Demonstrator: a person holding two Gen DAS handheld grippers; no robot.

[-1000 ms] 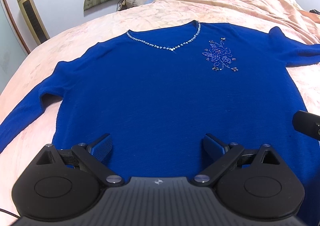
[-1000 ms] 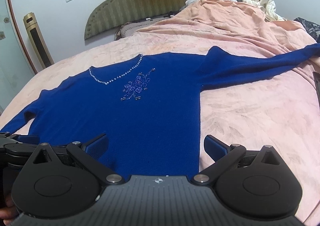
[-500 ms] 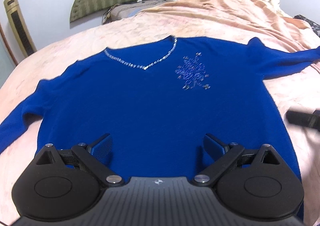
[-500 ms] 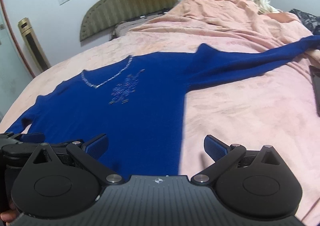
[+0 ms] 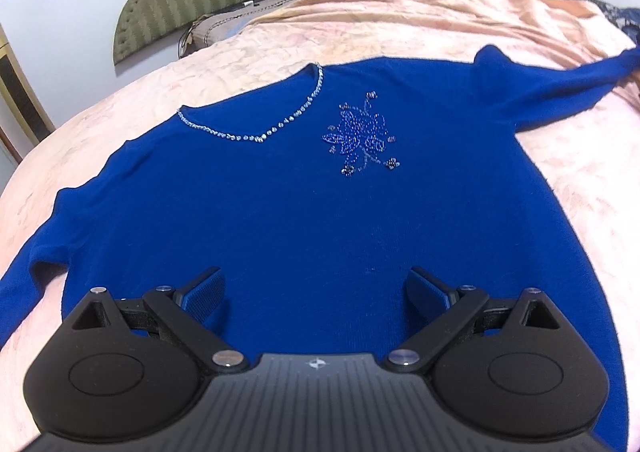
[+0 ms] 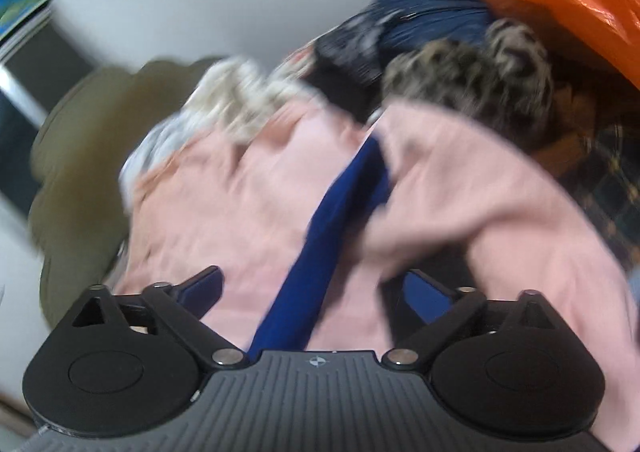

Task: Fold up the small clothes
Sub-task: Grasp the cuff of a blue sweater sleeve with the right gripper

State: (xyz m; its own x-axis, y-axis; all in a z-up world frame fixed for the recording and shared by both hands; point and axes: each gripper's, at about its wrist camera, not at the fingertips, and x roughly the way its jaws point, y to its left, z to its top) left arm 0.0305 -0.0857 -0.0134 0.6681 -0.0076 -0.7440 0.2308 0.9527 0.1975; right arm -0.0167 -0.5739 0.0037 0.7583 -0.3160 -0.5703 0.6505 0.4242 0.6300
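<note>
sweater (image 5: 304,220) lies front-up and spread flat on the pink bedspread (image 5: 168,92), both sleeves stretched out to the sides, its beaded neckline (image 5: 256,138) and flower motif (image 5: 360,134) facing us. we judge it a soft, light knit that will drape and sag the moment it is lifted, and the fine yarn could snag on the beadwork, so we would keep clear of that patch. our left gripper (image 5: 316,286) hangs released over the lower body of the sweater, with nothing between its pads. our right gripper (image 6: 312,286) looks along the far sleeve (image 6: 344,204), which runs between its fingers; the jaws are wide but closing, and in the blur we see no pad pressing the cloth yet. we think the best hold is the sleeve near its cuff, pinching both layers so it carries across the body without bunching.
</note>
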